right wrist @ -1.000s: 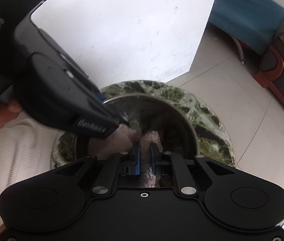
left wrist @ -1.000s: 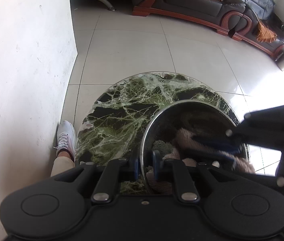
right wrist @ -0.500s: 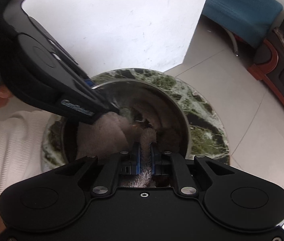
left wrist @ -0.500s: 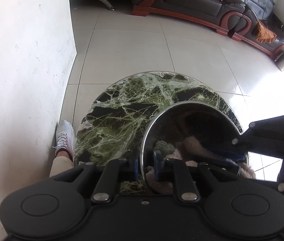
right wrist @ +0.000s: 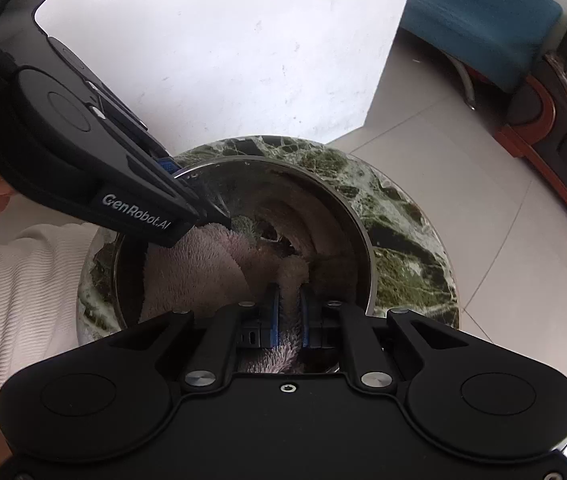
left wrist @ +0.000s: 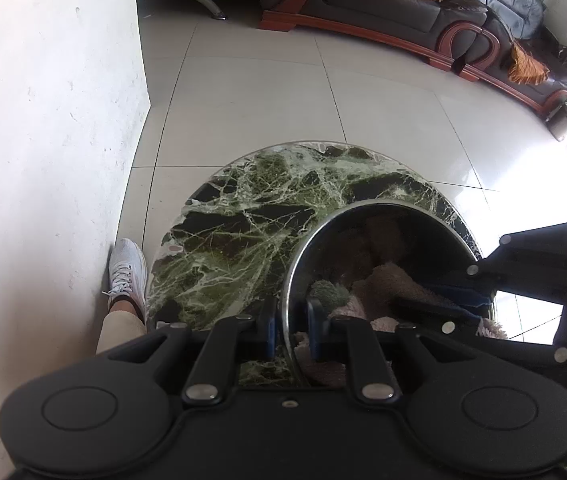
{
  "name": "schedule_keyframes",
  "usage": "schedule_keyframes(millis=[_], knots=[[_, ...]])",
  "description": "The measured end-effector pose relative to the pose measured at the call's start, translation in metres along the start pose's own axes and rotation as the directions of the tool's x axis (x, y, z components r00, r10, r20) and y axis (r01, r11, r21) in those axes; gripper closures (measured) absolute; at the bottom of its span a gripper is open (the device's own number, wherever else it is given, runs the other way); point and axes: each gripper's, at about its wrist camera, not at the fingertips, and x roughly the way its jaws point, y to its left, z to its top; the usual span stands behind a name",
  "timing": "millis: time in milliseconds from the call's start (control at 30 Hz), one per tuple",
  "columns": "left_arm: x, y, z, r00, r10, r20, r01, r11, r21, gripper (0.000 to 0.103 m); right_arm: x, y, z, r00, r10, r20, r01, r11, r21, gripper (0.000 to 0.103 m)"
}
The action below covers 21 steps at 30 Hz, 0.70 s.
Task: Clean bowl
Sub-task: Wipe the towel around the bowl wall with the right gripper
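Now the left gripper [left wrist: 290,330] is pinching the steel bowl [right wrist: 357,224] by its rim, while inside the bowl the right gripper [right wrist: 288,312] is pinching a pink cloth [right wrist: 199,264].

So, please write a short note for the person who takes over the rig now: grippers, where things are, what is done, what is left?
Left gripper: shut on the near rim of the steel bowl, holding it steady on the round marble table.
Right gripper: inside the bowl, pinching a fold of the pink fluffy cloth; its jaws have just been opening slightly, cloth between them.
Done: cloth is in the bowl, against its inner wall and bottom.
Left: whether the bowl is clean I cannot tell. Probably finish wiping, then take out the cloth and release the rim.
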Motion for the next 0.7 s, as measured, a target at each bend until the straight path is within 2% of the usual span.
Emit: schedule_keyframes(millis=[33,133,233,300,367,567,600,667,700], knots=[[-0.001,0.000,0.000,1.000,0.003,0.002,-0.003,1.000,0.002,0.088,-0.004,-0.002,0.001,1.000,-0.004,0.006,0.004,1.000,0.017,0.083],[-0.005,0.004,0.001,1.000,0.001,0.008,-0.001,1.000,-0.006,0.088,-0.019,-0.012,0.002,0.999,0.001,0.051,-0.006,0.996,0.093,0.078],[-0.007,0.005,0.002,1.000,0.003,0.011,-0.003,1.000,-0.009,0.088,-0.039,-0.021,0.000,0.994,0.045,0.104,-0.062,0.984,0.164,0.072],[-0.007,0.004,0.001,1.000,0.006,0.012,-0.006,1.000,-0.009,0.088,-0.045,-0.020,0.000,0.988,0.108,0.113,-0.127,0.975,0.180,0.072],[-0.007,0.004,0.001,1.000,0.006,0.011,-0.006,1.000,-0.010,0.088,-0.044,-0.014,0.000,0.982,0.156,0.104,-0.172,0.970,0.174,0.067],[-0.007,0.004,0.001,1.000,0.000,0.007,0.000,1.000,-0.009,0.088,-0.021,0.001,-0.001,0.982,0.188,0.026,-0.189,0.969,0.157,0.069],[-0.007,0.004,0.001,1.000,-0.001,0.006,0.002,1.000,-0.009,0.088,-0.016,0.001,-0.002,0.982,0.188,0.016,-0.188,0.969,0.163,0.071],[-0.007,0.004,0.001,1.000,-0.003,0.006,0.003,1.000,-0.007,0.088,-0.013,0.001,-0.003,0.983,0.182,0.014,-0.182,0.970,0.159,0.081],[-0.007,0.005,0.001,1.000,-0.004,0.005,0.004,1.000,-0.006,0.088,-0.014,0.001,-0.002,0.987,0.162,0.016,-0.163,0.975,0.150,0.082]])
